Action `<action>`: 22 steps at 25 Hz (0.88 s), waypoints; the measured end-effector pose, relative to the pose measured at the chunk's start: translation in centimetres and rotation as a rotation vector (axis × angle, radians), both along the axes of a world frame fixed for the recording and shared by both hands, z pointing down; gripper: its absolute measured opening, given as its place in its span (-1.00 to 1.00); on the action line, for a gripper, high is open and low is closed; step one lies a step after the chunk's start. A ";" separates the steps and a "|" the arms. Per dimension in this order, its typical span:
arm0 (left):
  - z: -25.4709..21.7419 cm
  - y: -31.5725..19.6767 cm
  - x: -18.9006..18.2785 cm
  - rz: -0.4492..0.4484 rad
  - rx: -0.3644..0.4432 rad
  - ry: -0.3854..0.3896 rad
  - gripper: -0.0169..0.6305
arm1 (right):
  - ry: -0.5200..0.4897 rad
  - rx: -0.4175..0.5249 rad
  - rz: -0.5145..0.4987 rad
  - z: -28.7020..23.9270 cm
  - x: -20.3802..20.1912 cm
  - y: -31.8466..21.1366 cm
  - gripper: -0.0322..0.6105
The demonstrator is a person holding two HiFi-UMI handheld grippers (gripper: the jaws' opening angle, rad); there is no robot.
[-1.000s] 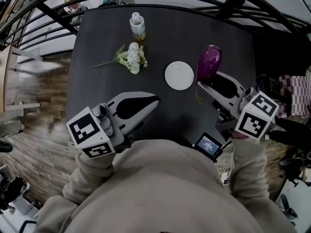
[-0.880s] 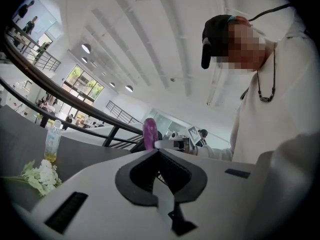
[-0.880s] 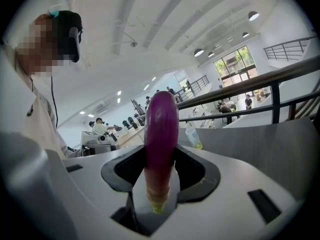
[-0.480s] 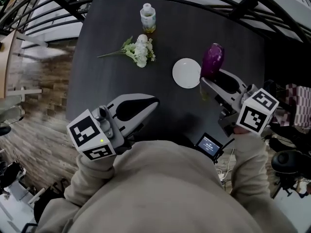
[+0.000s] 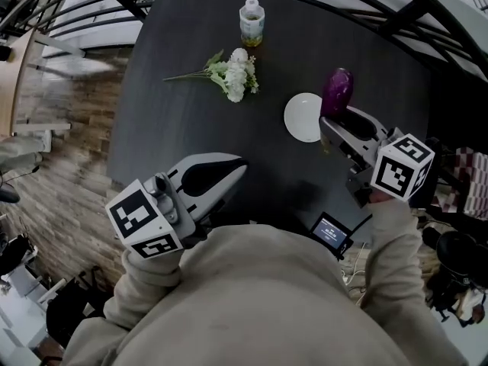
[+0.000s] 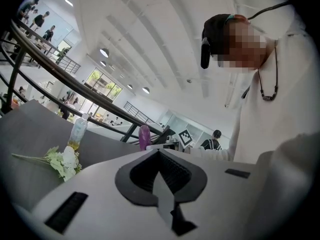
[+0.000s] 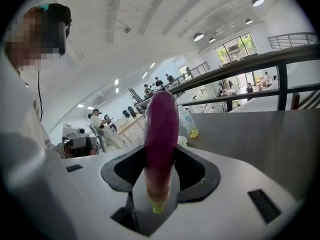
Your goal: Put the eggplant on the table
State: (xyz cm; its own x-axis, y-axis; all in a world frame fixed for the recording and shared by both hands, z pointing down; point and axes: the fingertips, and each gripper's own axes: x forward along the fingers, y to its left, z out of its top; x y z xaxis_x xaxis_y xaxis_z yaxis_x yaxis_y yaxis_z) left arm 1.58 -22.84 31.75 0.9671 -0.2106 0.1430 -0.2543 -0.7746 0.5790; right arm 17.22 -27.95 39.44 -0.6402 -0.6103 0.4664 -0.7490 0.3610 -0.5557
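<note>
Right gripper came down toward the dark table, jaws clamped on the purple eggplant, which stood upright just beside the white plate. Left gripper was closed and empty.

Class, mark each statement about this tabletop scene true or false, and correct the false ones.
1. The purple eggplant lies flat on the white round plate. False: the purple eggplant is gripped in the right tool, off the white round plate.
2. The left tool holds nothing. True.
3. The clear plastic bottle stands upright on the dark table. True.
4. The bunch of white flowers stands in the bottle. False: the bunch of white flowers lies on the table, apart from the bottle.
</note>
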 end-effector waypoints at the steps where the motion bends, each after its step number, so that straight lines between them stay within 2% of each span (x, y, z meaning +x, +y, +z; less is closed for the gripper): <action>1: 0.1 0.0 -0.1 -0.003 -0.003 -0.002 -0.93 | 0.009 -0.011 -0.002 0.6 0.1 -0.1 -0.28; 18: 2.3 1.7 -2.6 -0.115 -0.066 -0.032 -0.93 | 0.103 -0.167 -0.033 9.2 0.6 -0.8 -0.28; 22: 2.7 2.1 -3.2 -0.141 -0.077 -0.036 -0.93 | 0.158 -0.206 -0.045 11.8 0.9 -1.2 -0.28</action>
